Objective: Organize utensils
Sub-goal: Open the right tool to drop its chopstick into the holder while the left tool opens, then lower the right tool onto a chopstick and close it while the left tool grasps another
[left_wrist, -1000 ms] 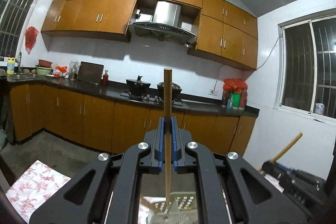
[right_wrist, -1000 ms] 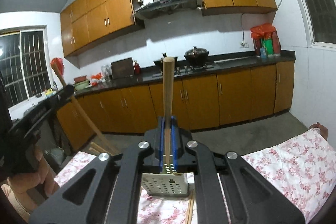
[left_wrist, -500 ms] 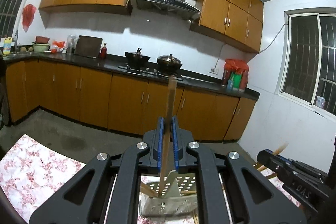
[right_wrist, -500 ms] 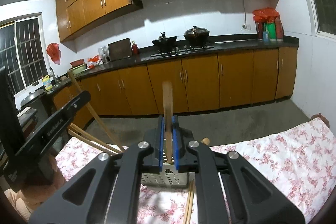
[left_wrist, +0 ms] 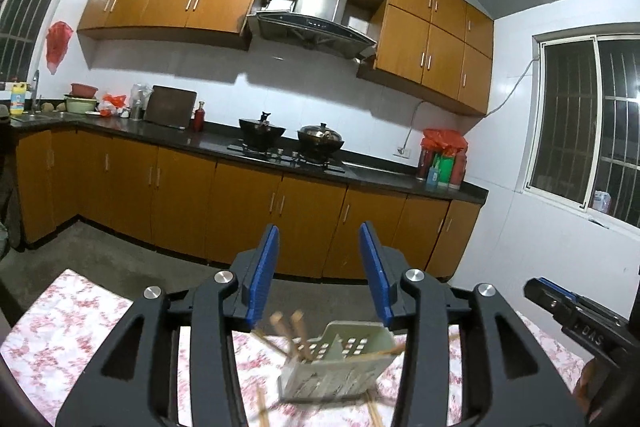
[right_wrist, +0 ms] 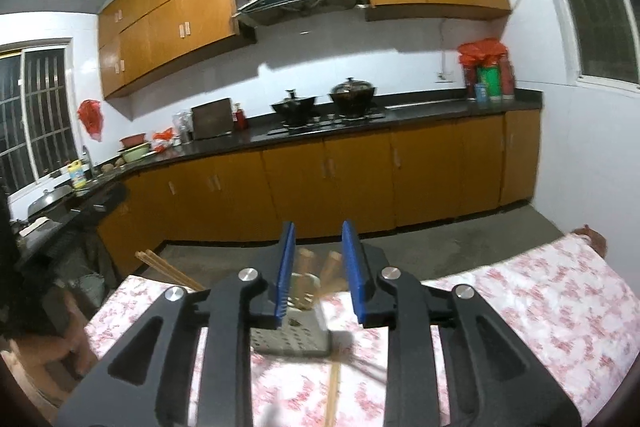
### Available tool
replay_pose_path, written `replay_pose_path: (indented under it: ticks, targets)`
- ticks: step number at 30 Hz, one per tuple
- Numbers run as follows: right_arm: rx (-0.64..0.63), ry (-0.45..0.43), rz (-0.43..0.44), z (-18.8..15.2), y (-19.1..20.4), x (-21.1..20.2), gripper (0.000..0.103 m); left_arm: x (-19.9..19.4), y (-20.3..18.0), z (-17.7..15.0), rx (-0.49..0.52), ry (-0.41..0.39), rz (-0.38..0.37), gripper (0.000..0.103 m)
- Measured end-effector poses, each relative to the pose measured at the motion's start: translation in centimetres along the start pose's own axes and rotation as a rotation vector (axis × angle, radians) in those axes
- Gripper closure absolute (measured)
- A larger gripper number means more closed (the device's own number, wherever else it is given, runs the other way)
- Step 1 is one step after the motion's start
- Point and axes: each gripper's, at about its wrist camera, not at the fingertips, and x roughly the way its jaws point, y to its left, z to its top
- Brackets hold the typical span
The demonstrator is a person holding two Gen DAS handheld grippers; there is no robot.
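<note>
Left wrist view first: we are seeing our left gripper (left_wrist: pixel 320 271) with its blue-padded jaws spread apart and nothing between the pads; they have just been opening. Below and beyond them, the pale green perforated plastic utensil holder (left_wrist: pixel 340 363) is standing on the table covered in a white cloth with a pink floral print (left_wrist: pixel 80 311), and it is looking tilted in this view. Two round-ended wooden handles (left_wrist: pixel 286 327) are poking out of its left part, leaning toward the left pad but not touching it. Thin wooden chopsticks (left_wrist: pixel 262 403) are lying loose on the cloth just beside the holder. At the far right edge, the black body of our right gripper (left_wrist: pixel 576 323) is showing, though its jaws are not clear from here.

Moving to the right wrist view, the dark shape of our left gripper is blurring along the left edge, with a pair of chopsticks (right_wrist: pixel 168 269) slanting up nearby. In the middle, our right gripper (right_wrist: pixel 318 267) is standing released, its jaws having just been opening; the pads are clear of the two blurred wooden handles (right_wrist: pixel 316 263) sitting between them in the holder (right_wrist: pixel 292 341). One chopstick (right_wrist: pixel 332 391) is lying on the cloth in front of the holder.
</note>
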Motion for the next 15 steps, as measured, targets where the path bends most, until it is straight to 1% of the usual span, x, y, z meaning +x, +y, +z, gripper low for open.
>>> replay_pose_path:
  ticks: [3,5,6,8,10,12,13,14,15]
  targets:
    - [0.021,0.040,-0.056,-2.1,-2.3,-0.6,0.075,-2.0,1.3,-1.1,0.001,0.030,0.031,0.055]
    - [0.038,0.090,-0.084,-3.8,-3.6,-0.2,0.075,-2.9,2.2,-2.5,0.002,0.065,0.055,0.055]
    - [0.055,0.132,-0.094,-5.1,-4.4,0.4,0.075,-3.1,2.7,-3.2,0.002,0.087,0.067,0.055]
    - [0.081,0.201,-0.106,-7.3,-5.3,1.3,0.075,-3.4,3.8,-5.7,0.007,0.153,0.104,0.055]
    - [0.099,0.288,-0.106,-10.1,-5.8,2.5,0.075,-3.3,4.7,-7.6,0.005,0.213,0.127,0.055]
    - [0.104,0.364,-0.085,-12.5,-5.5,3.5,0.075,-2.7,5.9,-10.5,-0.021,0.320,0.141,0.055]
    - [0.102,0.399,-0.072,-13.6,-5.1,4.0,0.077,-2.5,6.2,-11.2,-0.029,0.348,0.146,0.055]
    - [0.095,0.430,-0.058,-14.6,-4.7,4.4,0.080,-2.2,6.5,-12.6,-0.042,0.397,0.153,0.056]
    - [0.081,0.464,-0.043,-15.8,-4.0,4.9,0.082,-1.9,6.7,-13.5,-0.050,0.429,0.156,0.058]
